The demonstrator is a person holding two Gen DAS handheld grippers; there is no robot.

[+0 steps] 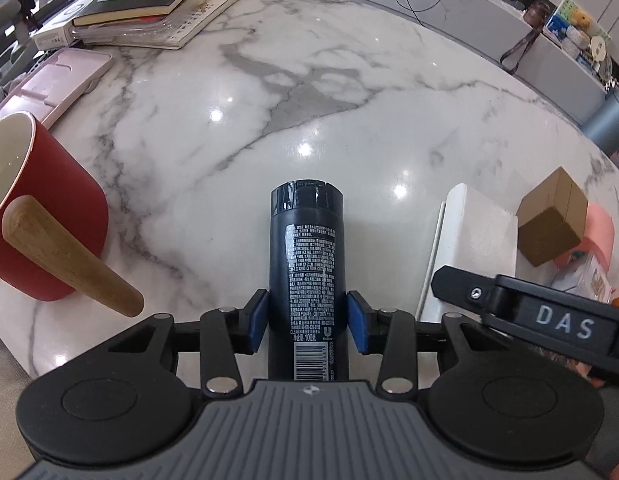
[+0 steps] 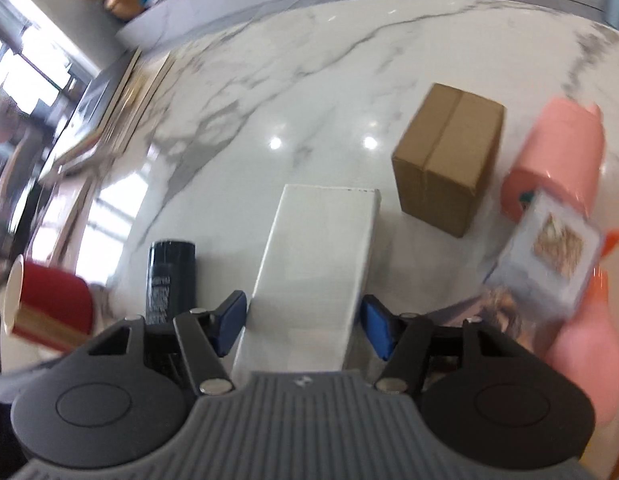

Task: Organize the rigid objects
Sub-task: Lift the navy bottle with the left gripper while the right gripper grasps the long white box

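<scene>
A black bottle (image 1: 307, 256) with white print lies along my left gripper's fingers, cap end away from me. My left gripper (image 1: 307, 320) has its blue pads (image 1: 256, 320) against both sides of the bottle's lower part. In the right wrist view the bottle (image 2: 171, 280) shows left of a long white box (image 2: 317, 268). My right gripper (image 2: 303, 320) straddles the near end of this box, with a thin gap at each pad. That view is blurred. The white box (image 1: 473, 240) also shows in the left wrist view, with part of the right gripper's black body (image 1: 549, 320) in front of it.
A red mug (image 1: 41, 208) with a wooden handle stands close on the left. A cardboard box (image 2: 449, 164), a pink cylinder (image 2: 557, 160) and a clear picture case (image 2: 549, 260) crowd the right. Stacked books (image 1: 149, 4) and a pink tray (image 1: 61, 76) lie far left on the marble table (image 1: 309, 100).
</scene>
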